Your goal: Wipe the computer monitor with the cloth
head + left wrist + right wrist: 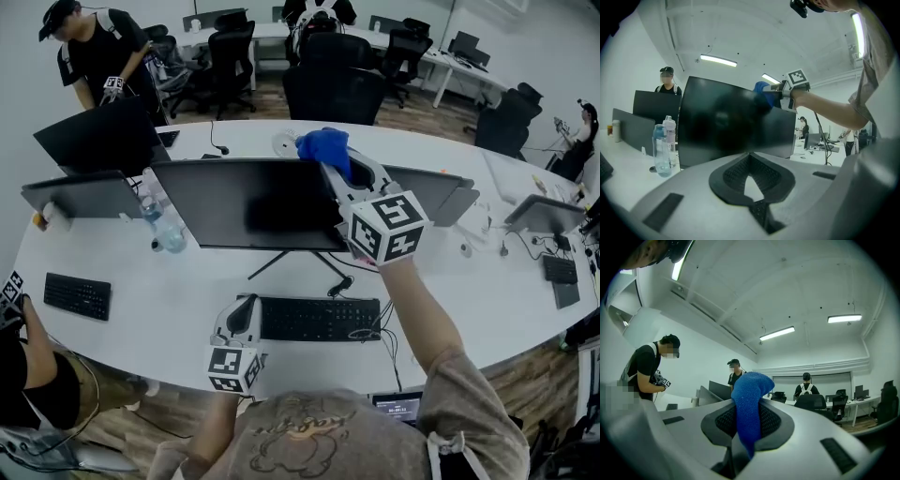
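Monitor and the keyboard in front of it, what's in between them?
Head view: only the monitor's thin black stand legs and a dark cable cross the white table before the keyboard.

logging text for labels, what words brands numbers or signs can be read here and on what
No text is legible in any view.
small screen at the near desk edge: a line of characters, too small to read.
shirt print: blurred, unreadable.
keyboard: key legends too small.
marker cube: square patterns only, no letters.
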`<state>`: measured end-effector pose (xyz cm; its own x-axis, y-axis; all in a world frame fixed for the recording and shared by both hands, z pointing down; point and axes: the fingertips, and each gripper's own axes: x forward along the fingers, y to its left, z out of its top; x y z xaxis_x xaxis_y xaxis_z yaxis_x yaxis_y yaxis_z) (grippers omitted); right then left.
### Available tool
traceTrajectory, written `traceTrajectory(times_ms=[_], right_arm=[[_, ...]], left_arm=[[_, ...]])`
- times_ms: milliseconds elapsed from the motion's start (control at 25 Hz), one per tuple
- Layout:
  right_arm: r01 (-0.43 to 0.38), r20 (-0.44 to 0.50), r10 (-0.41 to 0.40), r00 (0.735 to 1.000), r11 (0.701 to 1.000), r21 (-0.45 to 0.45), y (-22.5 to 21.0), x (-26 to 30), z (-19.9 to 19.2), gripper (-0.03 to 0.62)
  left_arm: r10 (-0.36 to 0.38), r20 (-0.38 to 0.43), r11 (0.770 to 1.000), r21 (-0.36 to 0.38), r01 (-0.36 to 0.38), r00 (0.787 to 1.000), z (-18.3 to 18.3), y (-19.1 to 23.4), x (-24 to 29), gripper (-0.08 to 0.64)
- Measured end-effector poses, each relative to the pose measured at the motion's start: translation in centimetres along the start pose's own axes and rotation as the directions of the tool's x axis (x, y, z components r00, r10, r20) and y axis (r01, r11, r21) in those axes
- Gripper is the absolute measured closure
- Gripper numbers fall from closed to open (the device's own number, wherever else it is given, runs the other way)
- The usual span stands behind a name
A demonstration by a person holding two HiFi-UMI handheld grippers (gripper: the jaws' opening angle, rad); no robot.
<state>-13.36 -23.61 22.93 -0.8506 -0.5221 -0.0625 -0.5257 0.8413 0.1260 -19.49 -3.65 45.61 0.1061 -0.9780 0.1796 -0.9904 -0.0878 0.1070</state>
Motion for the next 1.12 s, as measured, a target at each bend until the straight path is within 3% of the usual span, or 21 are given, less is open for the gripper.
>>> traceTrajectory(times_ms=[1120], right_arm=[[-0.236,0.053,0.238,0.970,0.971,-0.030,17.3,13.3,1.1,0.529]], left_arm=[[0.156,0.003,0.988,-0.020,-0.156,0.988,-0.9,10.7,-5.9,0.554]])
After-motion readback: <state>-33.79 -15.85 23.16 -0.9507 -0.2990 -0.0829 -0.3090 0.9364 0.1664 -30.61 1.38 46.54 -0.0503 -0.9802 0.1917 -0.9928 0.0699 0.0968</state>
